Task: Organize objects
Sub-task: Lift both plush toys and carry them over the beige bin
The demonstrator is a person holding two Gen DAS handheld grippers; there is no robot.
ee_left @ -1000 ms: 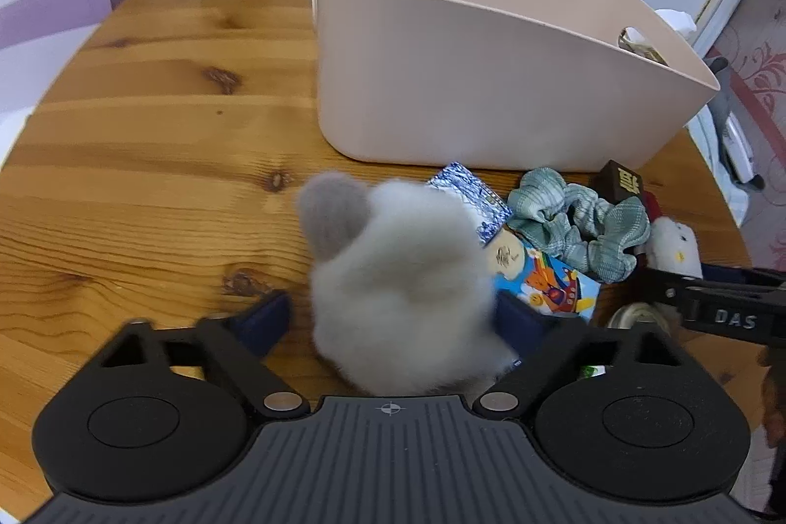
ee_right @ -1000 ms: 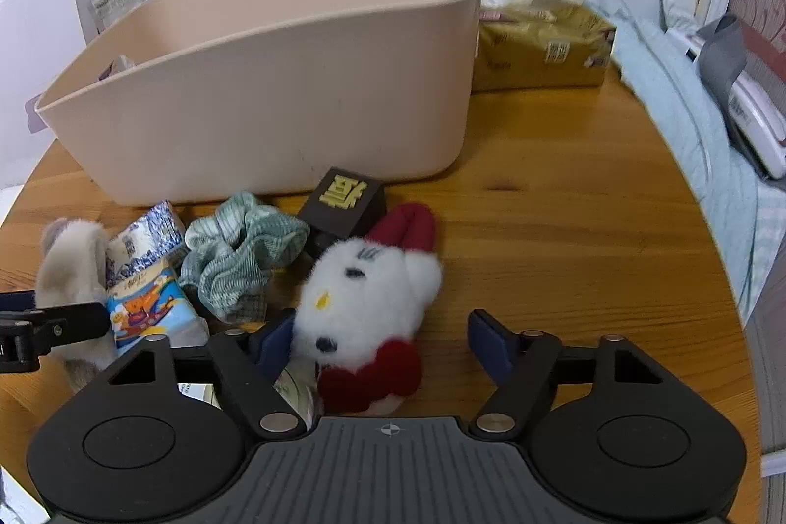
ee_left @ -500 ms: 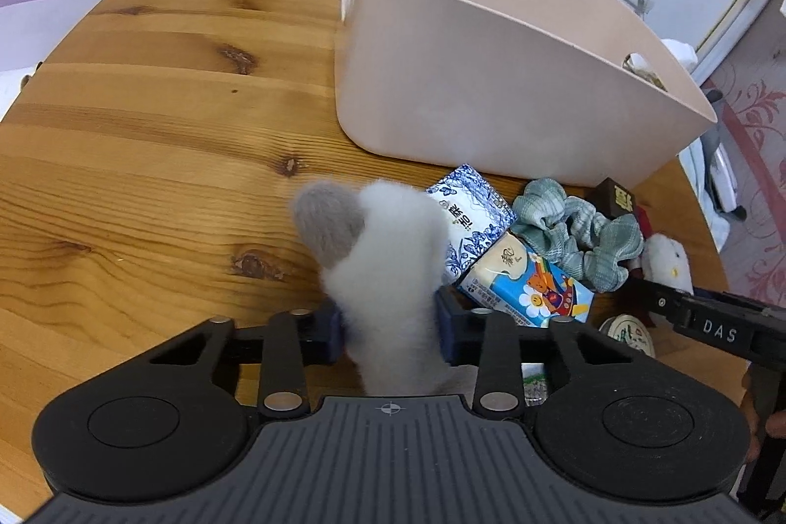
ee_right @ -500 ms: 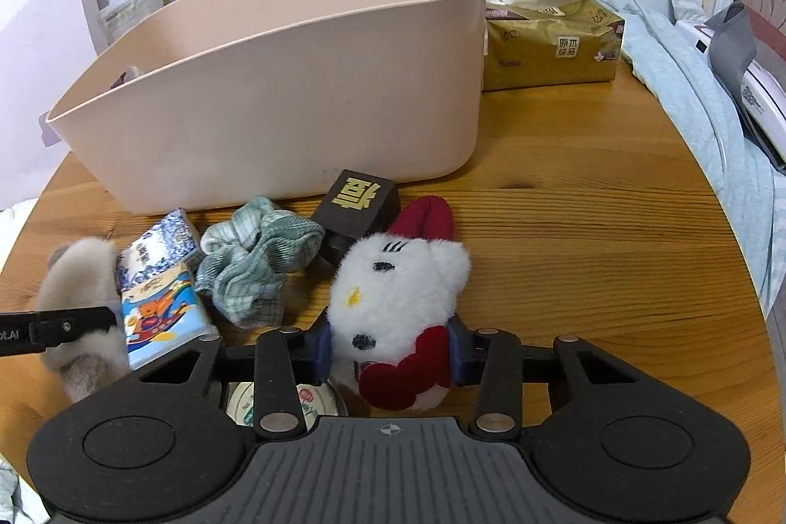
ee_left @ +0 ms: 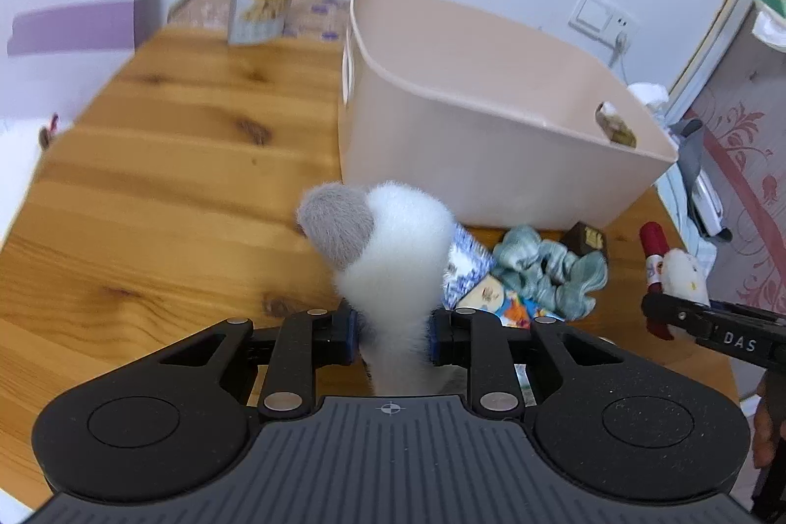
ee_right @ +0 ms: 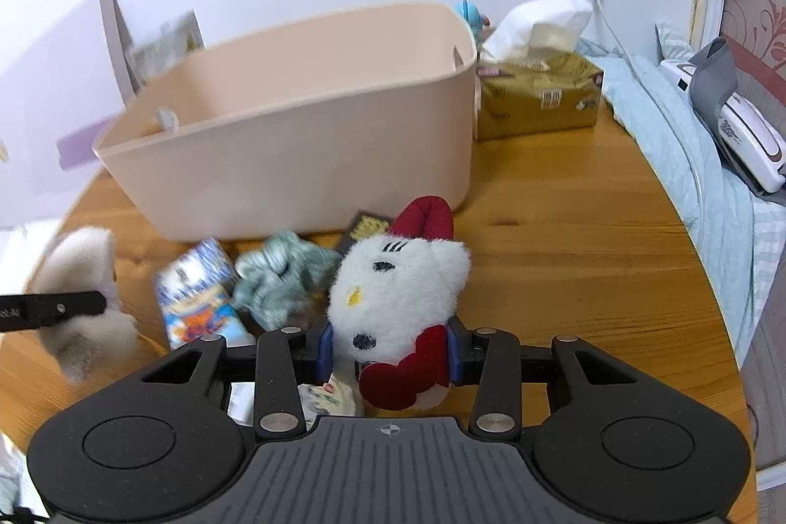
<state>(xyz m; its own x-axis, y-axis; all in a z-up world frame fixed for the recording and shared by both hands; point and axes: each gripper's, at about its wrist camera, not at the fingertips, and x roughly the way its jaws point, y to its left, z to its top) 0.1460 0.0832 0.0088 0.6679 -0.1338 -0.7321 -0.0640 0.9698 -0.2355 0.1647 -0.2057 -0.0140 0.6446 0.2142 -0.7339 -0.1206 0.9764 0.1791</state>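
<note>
Two toys clamped | left hand-held gripper (ee_left: pixel 391 335): grey-white plush (ee_left: pixel 388 249) | right hand-held gripper (ee_right: pixel 390 352): white-red plush (ee_right: pixel 398 293) | pink bin (ee_right: pixel 314 131): interior hidden

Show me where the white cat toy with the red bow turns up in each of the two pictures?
Left wrist view: the white cat toy sits at the far right edge, pinched in the right claw.
Right wrist view: the toy fills the lower centre, squeezed between that claw's blue pads.
Shared landmark: the pink bin, standing behind the toy in both.
</note>
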